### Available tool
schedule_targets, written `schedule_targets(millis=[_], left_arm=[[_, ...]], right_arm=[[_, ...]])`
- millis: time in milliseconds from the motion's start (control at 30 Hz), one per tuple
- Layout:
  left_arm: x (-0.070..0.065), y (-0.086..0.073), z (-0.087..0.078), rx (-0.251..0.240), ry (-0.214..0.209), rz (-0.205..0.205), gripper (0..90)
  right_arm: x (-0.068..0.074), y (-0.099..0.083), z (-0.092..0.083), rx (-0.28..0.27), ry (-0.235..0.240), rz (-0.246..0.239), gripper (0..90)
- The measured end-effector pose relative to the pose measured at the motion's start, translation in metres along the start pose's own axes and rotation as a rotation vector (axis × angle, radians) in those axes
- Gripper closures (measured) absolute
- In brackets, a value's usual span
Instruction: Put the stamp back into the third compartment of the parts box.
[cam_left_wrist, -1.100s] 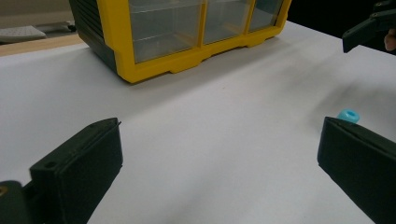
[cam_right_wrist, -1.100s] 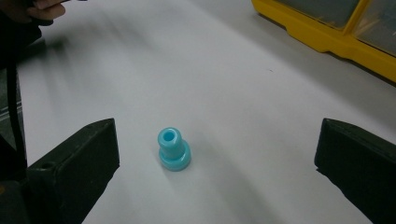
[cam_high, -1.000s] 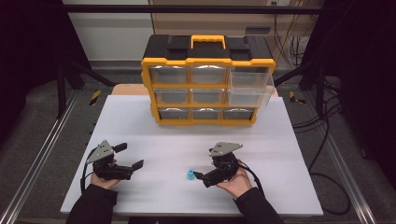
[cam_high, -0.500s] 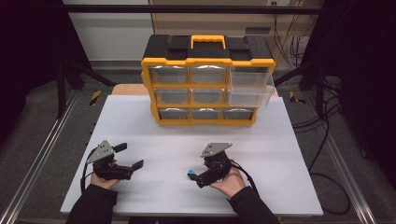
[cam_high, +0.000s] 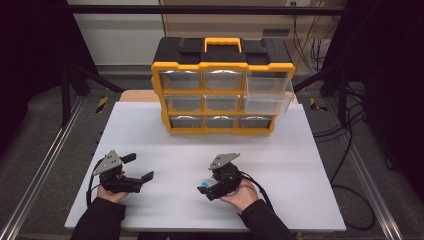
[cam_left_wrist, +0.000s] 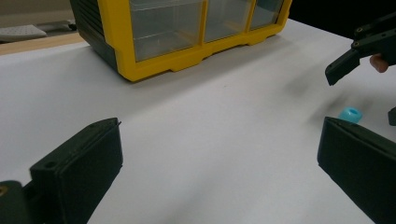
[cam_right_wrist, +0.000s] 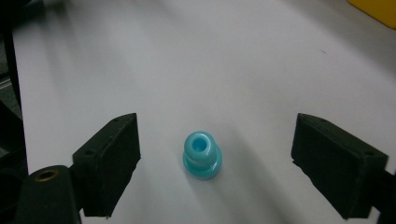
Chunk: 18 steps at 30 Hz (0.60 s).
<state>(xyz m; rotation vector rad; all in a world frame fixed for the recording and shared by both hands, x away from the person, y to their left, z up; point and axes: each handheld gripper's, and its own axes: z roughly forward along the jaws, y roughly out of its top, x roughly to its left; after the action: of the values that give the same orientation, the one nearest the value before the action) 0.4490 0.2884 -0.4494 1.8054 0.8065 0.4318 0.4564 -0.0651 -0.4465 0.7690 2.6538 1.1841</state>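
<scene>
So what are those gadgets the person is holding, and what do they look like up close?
They are two handheld grippers. The left gripper and the right gripper are both black, each with two blocky, flat-faced jaws, a grey three-cornered plate on top and a black cable trailing back. A brass-coloured screw hole shows near the jaw base. The person wears dark long sleeves.

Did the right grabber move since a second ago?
Yes. In the high view the right gripper has slid leftward and slightly nearer the person, judged against the yellow drawer cabinet. Its open jaws now straddle the small blue piece.
</scene>
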Motion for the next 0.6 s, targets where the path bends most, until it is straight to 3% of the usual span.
schedule_targets(millis=[167,600], left_arm=[[0.0003,0.0001,-0.0005,-0.003,0.0,-0.001,0.0],[0.0003,-0.0001,-0.0001,0.002,0.002,0.001,0.0]], right_arm=[[0.0022,-0.0004,0.0033,0.018,-0.021,-0.014,24.0],[0.0028,-0.0014,0.0051,0.048,-0.011,-0.005,37.8]])
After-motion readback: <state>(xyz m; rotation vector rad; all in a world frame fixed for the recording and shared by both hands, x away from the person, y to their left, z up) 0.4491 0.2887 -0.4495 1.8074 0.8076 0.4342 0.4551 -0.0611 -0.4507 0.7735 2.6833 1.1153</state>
